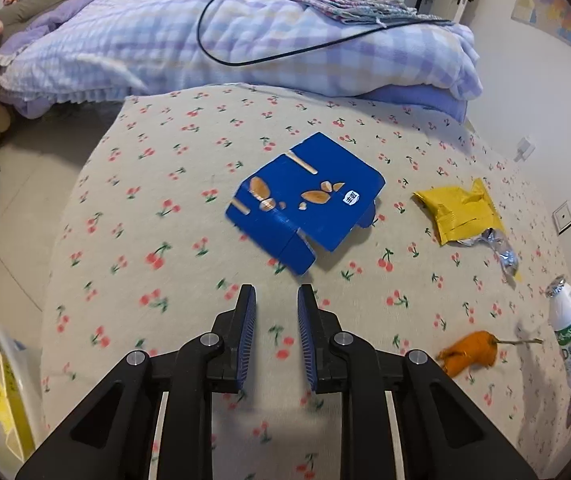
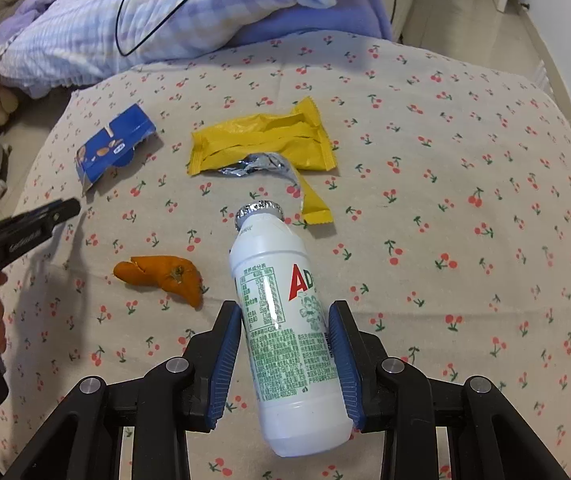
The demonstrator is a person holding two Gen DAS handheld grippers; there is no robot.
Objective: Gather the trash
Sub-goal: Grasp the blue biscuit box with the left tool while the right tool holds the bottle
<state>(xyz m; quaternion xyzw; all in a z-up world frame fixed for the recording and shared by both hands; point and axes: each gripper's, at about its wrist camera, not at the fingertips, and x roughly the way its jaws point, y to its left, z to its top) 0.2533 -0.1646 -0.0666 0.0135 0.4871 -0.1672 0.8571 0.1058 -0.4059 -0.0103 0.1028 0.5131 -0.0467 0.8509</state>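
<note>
Right claw clamped white bottle, foil-capped, contents unseen. Left claw parted, empty, above bed near flattened blue carton. Yellow wrapper torn open.

Cherry-print bed, lilac plaid quilt, grey tiled floor, white wall

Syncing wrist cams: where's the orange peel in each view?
Left wrist: orange peel lower right, just left of the bottle.
Right wrist: orange peel lower left of centre, left of the bottle.
Shared landmark: yellow wrapper.
</note>
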